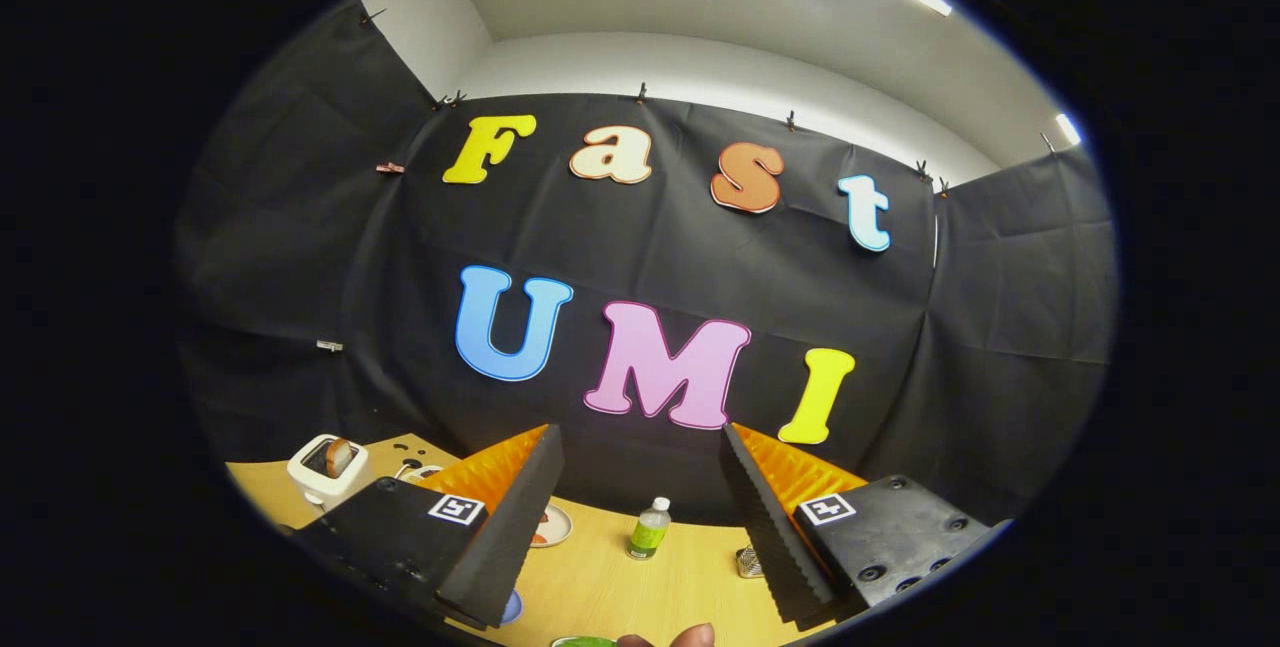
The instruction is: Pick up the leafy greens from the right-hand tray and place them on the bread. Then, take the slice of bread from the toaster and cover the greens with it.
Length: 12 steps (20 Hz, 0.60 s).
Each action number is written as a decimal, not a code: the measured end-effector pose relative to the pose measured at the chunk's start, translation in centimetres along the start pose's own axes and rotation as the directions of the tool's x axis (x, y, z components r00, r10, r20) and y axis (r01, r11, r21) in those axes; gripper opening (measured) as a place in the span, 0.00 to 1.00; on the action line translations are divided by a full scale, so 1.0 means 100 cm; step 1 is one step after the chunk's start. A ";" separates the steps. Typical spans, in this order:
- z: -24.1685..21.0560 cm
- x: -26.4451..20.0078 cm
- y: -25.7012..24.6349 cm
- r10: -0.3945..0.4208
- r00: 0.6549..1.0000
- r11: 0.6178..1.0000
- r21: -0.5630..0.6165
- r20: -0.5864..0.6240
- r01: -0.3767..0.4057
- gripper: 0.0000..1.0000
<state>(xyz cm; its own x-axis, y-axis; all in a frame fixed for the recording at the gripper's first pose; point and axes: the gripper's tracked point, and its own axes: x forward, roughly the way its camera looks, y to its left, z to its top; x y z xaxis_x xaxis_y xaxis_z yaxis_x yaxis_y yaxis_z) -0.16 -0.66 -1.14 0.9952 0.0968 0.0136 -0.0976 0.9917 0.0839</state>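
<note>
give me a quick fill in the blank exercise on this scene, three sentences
1. The claw is ____, with nothing between its fingers.
2. The slice of bread stands in the ____, far off to the left of the fingers.
3. The small bottle on the table, beyond the fingers, has a ____ cap.

Missing words: open; toaster; white

White toaster, pale wood table, bottle with green label and white cap.
</note>
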 end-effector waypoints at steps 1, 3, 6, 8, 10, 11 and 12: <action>0.001 -0.002 -0.002 -0.012 1.000 1.000 0.009 0.004 0.012 0.98; 0.002 -0.006 -0.005 -0.034 0.999 0.999 0.011 0.006 0.034 0.98; -0.005 -0.011 -0.005 -0.047 0.999 0.999 0.004 -0.014 0.047 0.98; -0.006 -0.014 -0.006 -0.049 0.999 0.999 0.004 -0.023 0.050 0.98; -0.004 -0.016 -0.008 -0.054 0.998 0.998 -0.013 -0.022 0.053 0.98; -0.003 -0.017 -0.010 -0.059 0.998 0.998 -0.021 -0.020 0.058 0.98; -0.004 -0.018 -0.013 -0.064 0.998 0.998 -0.023 -0.020 0.063 0.98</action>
<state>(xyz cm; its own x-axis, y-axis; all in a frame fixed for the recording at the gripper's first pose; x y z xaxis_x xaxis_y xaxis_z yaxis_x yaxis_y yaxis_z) -1.85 -2.04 -1.70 0.9993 0.0350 -0.0119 -0.0342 0.9975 0.0618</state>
